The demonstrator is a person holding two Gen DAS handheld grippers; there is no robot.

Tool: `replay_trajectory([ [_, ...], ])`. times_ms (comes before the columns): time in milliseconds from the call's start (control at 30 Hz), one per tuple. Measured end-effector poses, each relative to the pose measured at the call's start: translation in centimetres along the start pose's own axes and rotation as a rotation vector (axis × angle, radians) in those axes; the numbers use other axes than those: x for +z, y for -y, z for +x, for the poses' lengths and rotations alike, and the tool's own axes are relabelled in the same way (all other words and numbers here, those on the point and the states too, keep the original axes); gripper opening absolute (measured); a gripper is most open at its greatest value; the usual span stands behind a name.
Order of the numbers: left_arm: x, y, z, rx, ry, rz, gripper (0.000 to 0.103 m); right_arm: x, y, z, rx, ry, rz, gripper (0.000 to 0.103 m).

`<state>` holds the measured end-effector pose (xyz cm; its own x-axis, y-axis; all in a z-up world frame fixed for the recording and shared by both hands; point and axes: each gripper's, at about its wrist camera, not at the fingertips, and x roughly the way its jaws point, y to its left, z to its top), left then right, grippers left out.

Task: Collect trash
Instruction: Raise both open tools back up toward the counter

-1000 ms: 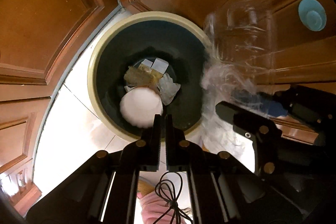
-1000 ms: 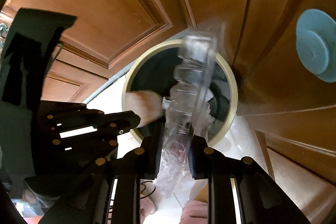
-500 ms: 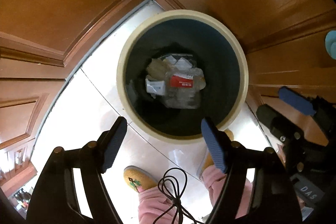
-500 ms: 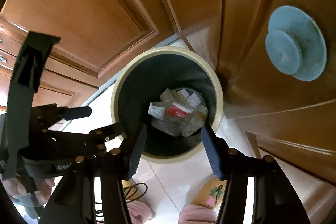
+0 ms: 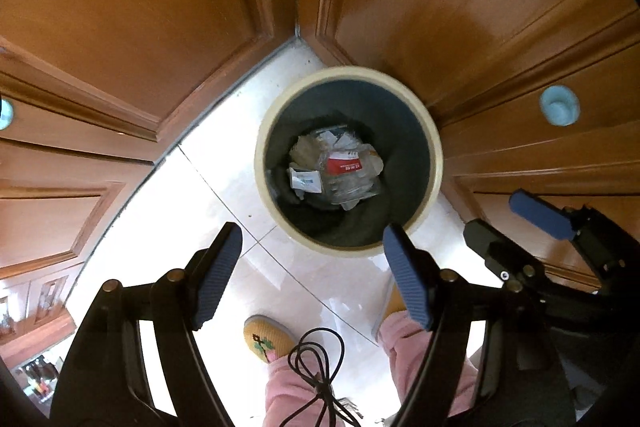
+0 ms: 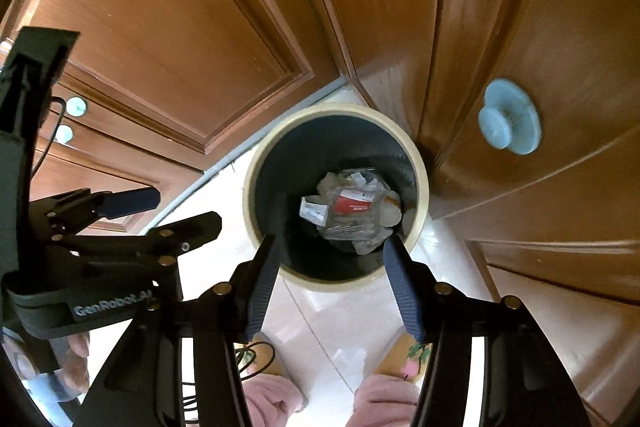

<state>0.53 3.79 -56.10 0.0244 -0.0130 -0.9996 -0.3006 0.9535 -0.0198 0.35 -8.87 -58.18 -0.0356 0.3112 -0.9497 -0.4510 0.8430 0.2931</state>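
Bin [image 5: 434, 163]: stood on the pale floor in the corner where two wooden cabinet fronts met, at the middle of both views; cream rim, dark inside.
Trash [image 5: 334, 167]: lay at the bottom of the bin, a heap of crumpled clear plastic and scraps of paper.
Bottle [image 6: 354, 213]: clear and crushed, with a red label, on top of the heap, lying on its side.
Left gripper [image 5: 312, 273]: its jaws had just been opening and stood wide apart with nothing between them; it pointed straight down, above the bin's near rim, in the lower middle of the left view.
Right gripper [image 6: 334, 287]: its jaws had just been opening too and stood apart, empty; the bin's near rim and floor showed in the gap, lower middle of the right view.
Each in the other's view: the right gripper showed at the right edge of the left view, the left gripper at the left edge of the right view; the two were apart.
Knob [image 6: 508, 123]: pale blue, round, on the cabinet front at the right of the bin.
Person: pink trouser legs and yellow slippers [image 5: 266, 337] stood on the floor at the bottom of both views, just short of the bin.
Cord [image 5: 320, 359]: thin and black, looped, hung over the trouser leg in the left view.
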Motion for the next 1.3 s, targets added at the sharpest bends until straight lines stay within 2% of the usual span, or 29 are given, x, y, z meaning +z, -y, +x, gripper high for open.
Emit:
replay_trajectory([
  [300,-1.1,-1.1,-10.6,0.024,0.059,0.006,0.071,0.7,-4.3,-9.2,0.020,0.047,-0.016,0.055],
  [633,-4.5,-2.0,-23.2,-0.002,0.130,0.000,0.071,0.8,-10.3,-22.8,0.026,0.127,-0.086,0.055],
  [833,-5.5,-2.2,-29.6,-0.007,0.185,0.030,0.071,0.7,-13.2,-30.7,0.034,0.165,-0.102,0.055],
  [1067,-4.6,-1.6,-38.8,0.003,0.309,0.097,0.071,1.1,-15.4,-40.8,0.063,0.264,-0.057,0.055],
  [1300,-1.8,0.9,-46.6,-0.048,0.409,0.208,0.071,2.2,-16.7,-50.1,-0.021,0.372,-0.021,0.055],
])
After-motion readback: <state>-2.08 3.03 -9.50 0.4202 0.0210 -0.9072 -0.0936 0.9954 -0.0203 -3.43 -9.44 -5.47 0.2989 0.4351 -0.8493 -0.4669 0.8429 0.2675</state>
